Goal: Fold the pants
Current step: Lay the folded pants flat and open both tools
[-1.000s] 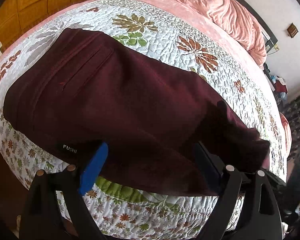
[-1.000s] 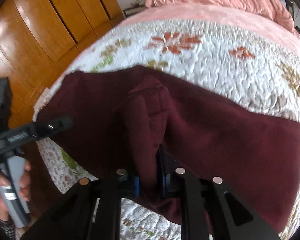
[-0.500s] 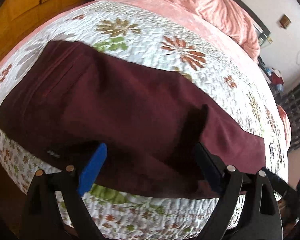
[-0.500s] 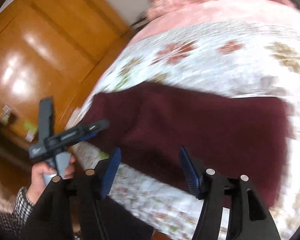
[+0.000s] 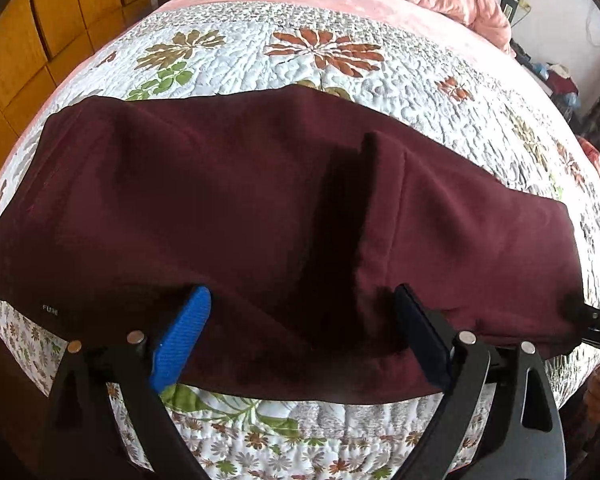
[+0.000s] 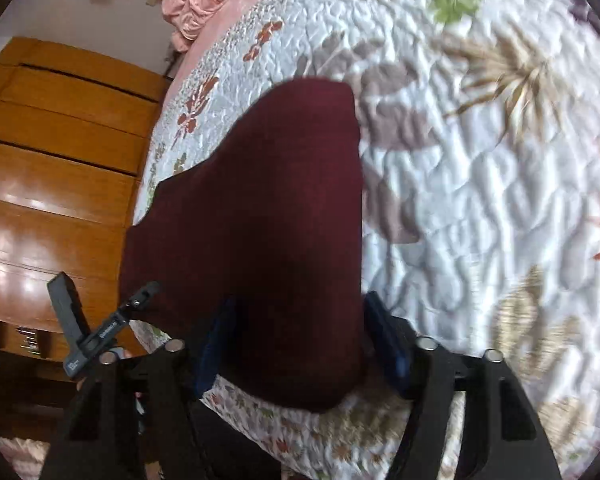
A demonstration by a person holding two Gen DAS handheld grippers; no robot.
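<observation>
A: Soft daylight, bright on the quilt [image 5: 236, 68], no hard glare there.

B: The wooden wardrobe [image 6: 40, 216] throws back white shine, though. And the pants [image 5: 228, 200] carry a dark shadow along one fold.

A: The left wrist view is sharp; the right wrist view smears on the quilt's right side.

B: Both bulge like fisheyes, with black corners.

Left wrist view close above the bed's near edge, tilted steeply down along its left tongs [image 5: 300, 332], right wrist view nearer, rolled, facing the wardrobe [image 6: 60, 184], both sharing the maroon pants [image 5: 260, 208] on the floral quilt [image 5: 300, 68]
</observation>
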